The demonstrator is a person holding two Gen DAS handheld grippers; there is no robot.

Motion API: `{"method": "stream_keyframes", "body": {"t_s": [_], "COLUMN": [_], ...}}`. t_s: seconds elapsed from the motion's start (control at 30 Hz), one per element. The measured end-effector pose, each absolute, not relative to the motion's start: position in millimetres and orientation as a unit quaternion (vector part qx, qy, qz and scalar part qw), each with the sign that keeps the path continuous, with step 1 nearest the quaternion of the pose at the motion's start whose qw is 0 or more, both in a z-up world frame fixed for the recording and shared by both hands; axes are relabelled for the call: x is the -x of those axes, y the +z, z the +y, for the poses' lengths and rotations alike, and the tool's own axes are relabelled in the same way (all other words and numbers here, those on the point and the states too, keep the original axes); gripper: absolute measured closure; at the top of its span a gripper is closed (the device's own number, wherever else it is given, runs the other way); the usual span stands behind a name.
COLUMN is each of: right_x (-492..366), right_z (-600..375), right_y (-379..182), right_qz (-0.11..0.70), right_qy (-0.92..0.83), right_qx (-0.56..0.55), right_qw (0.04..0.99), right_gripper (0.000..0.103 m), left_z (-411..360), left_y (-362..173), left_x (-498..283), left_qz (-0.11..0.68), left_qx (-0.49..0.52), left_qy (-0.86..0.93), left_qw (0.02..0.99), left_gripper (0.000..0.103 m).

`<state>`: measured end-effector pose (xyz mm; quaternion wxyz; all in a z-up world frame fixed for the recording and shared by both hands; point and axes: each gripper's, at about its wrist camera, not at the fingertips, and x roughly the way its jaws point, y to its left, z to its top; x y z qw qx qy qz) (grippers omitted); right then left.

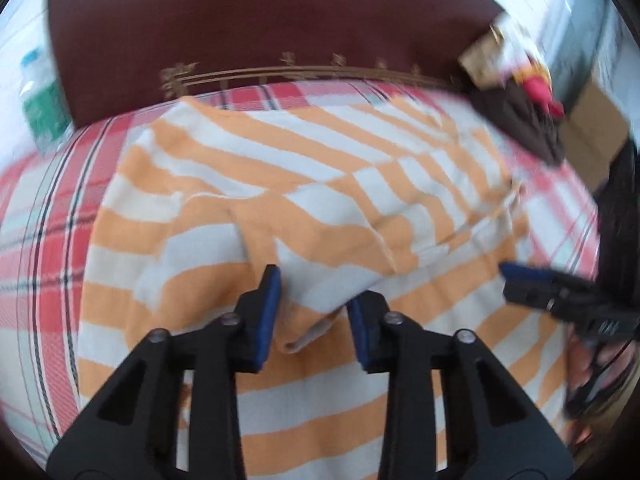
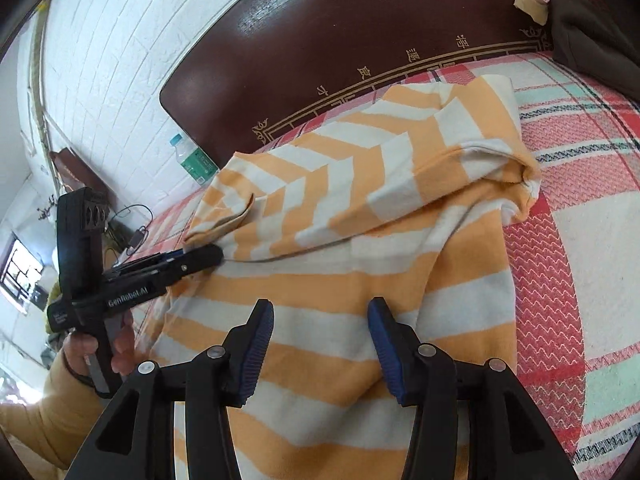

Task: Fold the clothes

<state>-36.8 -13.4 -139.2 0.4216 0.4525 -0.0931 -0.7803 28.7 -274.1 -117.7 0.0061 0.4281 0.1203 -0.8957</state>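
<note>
From the left wrist, the left gripper [image 1: 314,316] hangs with its jaws parted just over the sleeve cuff [image 1: 304,338] of the orange-and-white striped shirt [image 1: 224,184], which lies spread on the plaid bedsheet [image 1: 44,240] below the dark headboard [image 1: 260,20]; the picture is blurred, so a hasty close could pinch both layers and drag the body cloth out of line. From the right wrist, the right gripper [image 2: 320,344] hovers with jaws apart over the shirt's lower body, holding nothing, while the folded-in sleeves look loose enough to slide open if the hem is lifted unevenly.
</note>
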Motion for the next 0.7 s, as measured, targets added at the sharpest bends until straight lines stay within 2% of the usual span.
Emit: {"method": "stream_keyframes", "body": {"t_s": [0.3, 0.53, 0.57, 0.63, 0.7], "right_x": [38, 28, 26, 20, 13], "right_z": [-13, -21, -22, -27, -35], "right_y": [-138, -130, -128, -122, -114], "right_qz": [-0.100, -0.055, -0.045, -0.030, -0.019], "right_qy": [-0.779, -0.795, -0.797, -0.800, -0.796], "right_qx": [-0.452, -0.453, -0.454, -0.455, -0.451], "right_qw": [0.423, 0.401, 0.395, 0.390, 0.404], "right_gripper": [0.053, 0.053, 0.052, 0.049, 0.049], "left_z": [-357, -375, -377, -376, -372], "left_y": [-113, -122, -123, -118, -111], "left_x": [-71, -122, -130, -146, -163], "left_qz": [0.377, 0.440, 0.448, 0.423, 0.385], "left_qx": [-0.373, -0.345, -0.342, -0.346, -0.353], "left_qy": [-0.848, -0.828, -0.825, -0.835, -0.849], "left_qw": [-0.004, 0.042, 0.049, 0.065, 0.082], "left_gripper": [0.070, 0.068, 0.065, 0.052, 0.050]}}
